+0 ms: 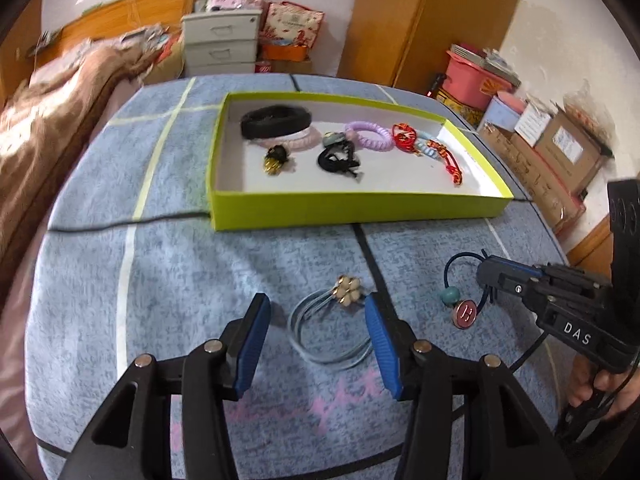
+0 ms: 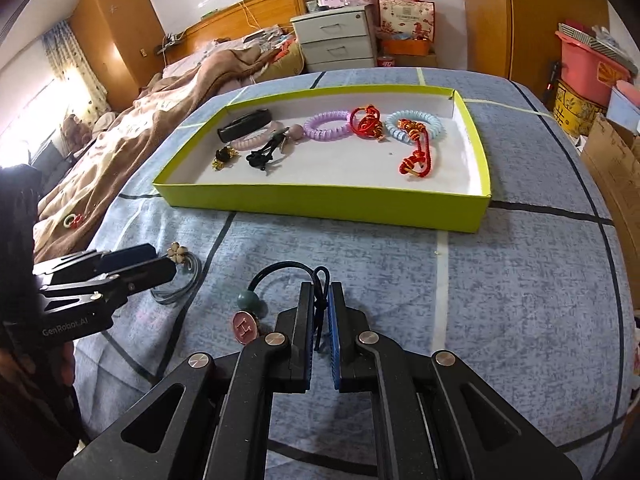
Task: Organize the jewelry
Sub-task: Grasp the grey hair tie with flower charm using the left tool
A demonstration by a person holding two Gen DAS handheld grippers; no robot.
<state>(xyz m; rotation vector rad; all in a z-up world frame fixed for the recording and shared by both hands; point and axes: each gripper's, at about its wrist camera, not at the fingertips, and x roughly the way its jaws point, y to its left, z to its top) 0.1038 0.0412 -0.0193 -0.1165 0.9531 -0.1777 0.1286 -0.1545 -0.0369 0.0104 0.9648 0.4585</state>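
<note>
A lime-green shallow box (image 1: pixel 360 210) (image 2: pixel 320 204) on the blue cloth holds several hair ties and bracelets. A grey hair tie with a cream flower charm (image 1: pixel 347 289) (image 2: pixel 176 254) lies on the cloth between the open fingers of my left gripper (image 1: pixel 316 312) (image 2: pixel 160 264). My right gripper (image 2: pixel 320 296) (image 1: pixel 486 276) is shut on the cord of a dark blue hair tie (image 2: pixel 280 270) (image 1: pixel 460 264) that carries a green bead and a pink round "H" charm (image 2: pixel 245 327) (image 1: pixel 465 313). That tie rests on the cloth.
The cloth-covered table (image 2: pixel 500 300) stands beside a bed with a brown blanket (image 2: pixel 120 148). White drawers (image 2: pixel 336 42), a wooden wardrobe (image 1: pixel 432 12) and cardboard boxes (image 1: pixel 560 152) stand behind and to the right.
</note>
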